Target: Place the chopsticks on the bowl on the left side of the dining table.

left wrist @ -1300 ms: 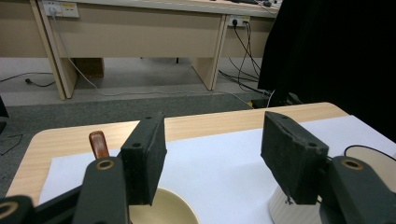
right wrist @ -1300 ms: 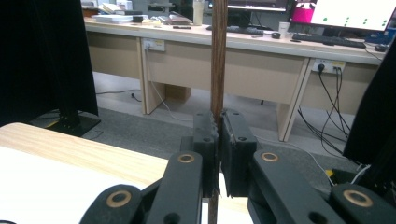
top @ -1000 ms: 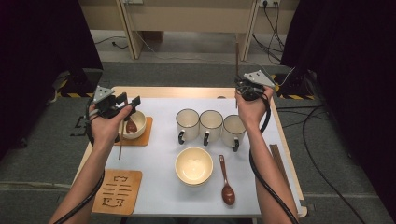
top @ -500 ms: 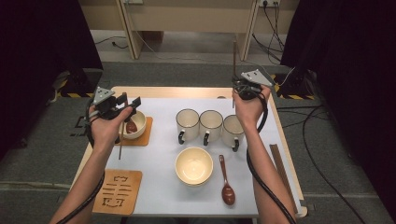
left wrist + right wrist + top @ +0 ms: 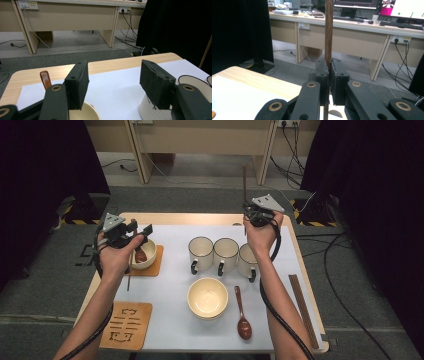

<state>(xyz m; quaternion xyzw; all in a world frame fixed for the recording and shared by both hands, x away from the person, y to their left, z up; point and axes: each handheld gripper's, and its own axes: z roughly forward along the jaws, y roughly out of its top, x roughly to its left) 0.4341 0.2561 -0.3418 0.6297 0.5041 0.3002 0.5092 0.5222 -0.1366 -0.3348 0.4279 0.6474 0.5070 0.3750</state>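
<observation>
Little has changed in the last second. The left gripper (image 5: 140, 230) has kept its place up and to the left of the big bowl (image 5: 207, 297), with its jaws spread wide and nothing between them. In the left gripper view (image 5: 113, 82) only bare table shows through the gap. The right gripper (image 5: 248, 212), up and to the right of the big bowl, has drifted only a touch to the left. Its jaws stay pressed together on a wooden chopstick (image 5: 328, 30), which stands upright above the hand beyond the far edge of the table (image 5: 165, 295). The grip looks secure, so I judge that the chopstick is being carried, with its set-down yet to come.

Counted from left to right of the big bowl:
- Two coasters: a patterned coaster (image 5: 125, 325) down-left and an orange coaster (image 5: 156, 265) up-left.
- Two bowls: a small bowl (image 5: 151, 249) on the orange coaster, and the big bowl itself.
- Two brown spoons: one spoon (image 5: 140, 255) in the small bowl and another spoon (image 5: 242, 312) lying just to the right of the big bowl.
- One thin stick (image 5: 129, 277) beside the orange coaster, likely a second chopstick.
- Three white mugs in a row just beyond the big bowl: (image 5: 201, 251), (image 5: 226, 252) and (image 5: 246, 260).
- One long wooden strip (image 5: 302, 312) at the far right. I cannot tell whether it is a single piece or a pair.
</observation>
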